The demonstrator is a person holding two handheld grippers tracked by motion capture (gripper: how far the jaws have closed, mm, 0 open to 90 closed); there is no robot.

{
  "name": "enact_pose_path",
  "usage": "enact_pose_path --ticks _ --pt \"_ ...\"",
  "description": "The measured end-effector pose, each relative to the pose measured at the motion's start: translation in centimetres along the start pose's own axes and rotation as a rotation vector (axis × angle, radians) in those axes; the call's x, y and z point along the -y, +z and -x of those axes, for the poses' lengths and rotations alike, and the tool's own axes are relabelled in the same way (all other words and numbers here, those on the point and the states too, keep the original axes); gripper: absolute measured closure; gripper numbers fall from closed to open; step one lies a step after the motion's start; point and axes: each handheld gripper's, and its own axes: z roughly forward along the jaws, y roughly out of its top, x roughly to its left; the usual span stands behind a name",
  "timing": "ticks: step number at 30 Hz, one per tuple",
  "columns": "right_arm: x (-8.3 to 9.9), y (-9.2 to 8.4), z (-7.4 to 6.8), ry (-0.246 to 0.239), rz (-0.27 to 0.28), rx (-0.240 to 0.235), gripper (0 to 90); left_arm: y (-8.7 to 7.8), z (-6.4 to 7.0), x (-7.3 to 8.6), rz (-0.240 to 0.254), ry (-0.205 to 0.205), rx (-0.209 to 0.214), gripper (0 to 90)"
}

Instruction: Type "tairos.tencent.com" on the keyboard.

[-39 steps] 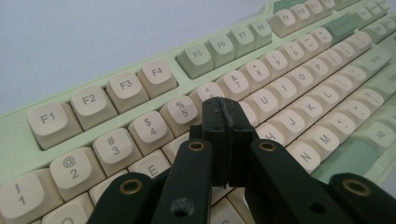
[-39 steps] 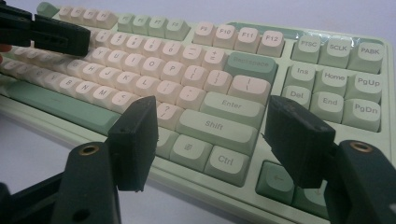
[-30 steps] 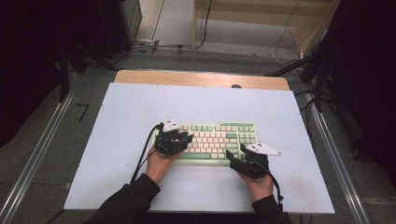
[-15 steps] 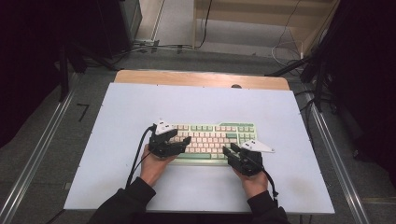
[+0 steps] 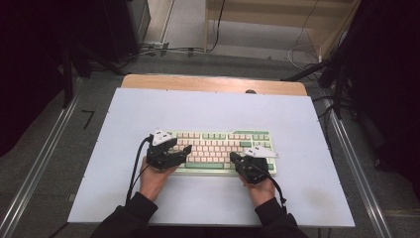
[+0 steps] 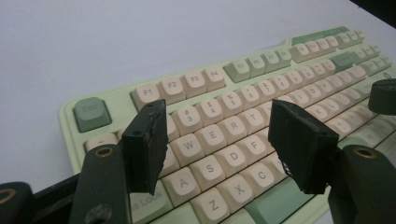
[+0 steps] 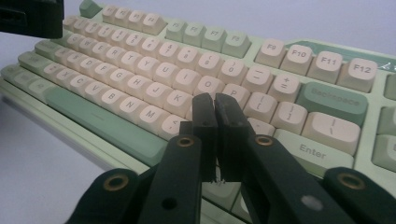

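Hovering over one keyboard, two grippers: left gripper spread, empty; right gripper just closing, pressed together.

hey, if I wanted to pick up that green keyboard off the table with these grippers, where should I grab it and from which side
Probably by its two short ends, one gripper coming in from each side. The keyboard lies flat and long across the table, too deep front to back for the jaws. The left gripper is open already; the right gripper is shut and would need opening first.
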Motion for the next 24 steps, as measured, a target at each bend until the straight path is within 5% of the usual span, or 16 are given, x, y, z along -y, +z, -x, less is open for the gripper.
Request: enact_pose_path --ticks 24 --pt "-0.1 1.3 -0.5 -0.022 -0.049 -0.012 86.7 -0.6 -0.5 0.3 0.001 -0.016 -0.02 38.2"
